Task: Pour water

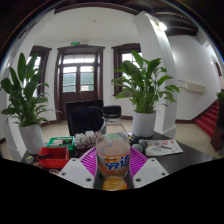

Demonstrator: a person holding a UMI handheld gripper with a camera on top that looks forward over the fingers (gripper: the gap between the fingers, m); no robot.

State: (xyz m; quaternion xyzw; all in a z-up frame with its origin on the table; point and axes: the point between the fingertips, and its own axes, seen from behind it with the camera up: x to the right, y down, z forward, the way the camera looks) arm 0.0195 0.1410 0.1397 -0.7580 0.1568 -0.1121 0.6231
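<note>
The setup sits on a light-coloured tabletop (pixel 190 152) in a bright room with white walls, a dark wooden double door (pixel 79 78) at the back and dark-framed windows on either side of it. Two big leafy green potted plants in white pots flank the table, one on the left (pixel 24 100) and one on the right (pixel 146 92), and there's a dark chair back (pixel 84 116) between them behind the table. A red plastic basket (pixel 54 154) sits on the left side of the table, though what's inside it is too small to make out, and some flat papers (pixel 163 147) lie off to the right. The main thing is the clear plastic bottle with a black cap and an orange-and-blue label (pixel 114 150), standing upright and holding orange liquid in its lower part. It's right between the fingers of the gripper (pixel 114 166), with the pink pads (pixel 90 160) pressed against both of its sides, so the jaws are closed onto the bottle.
</note>
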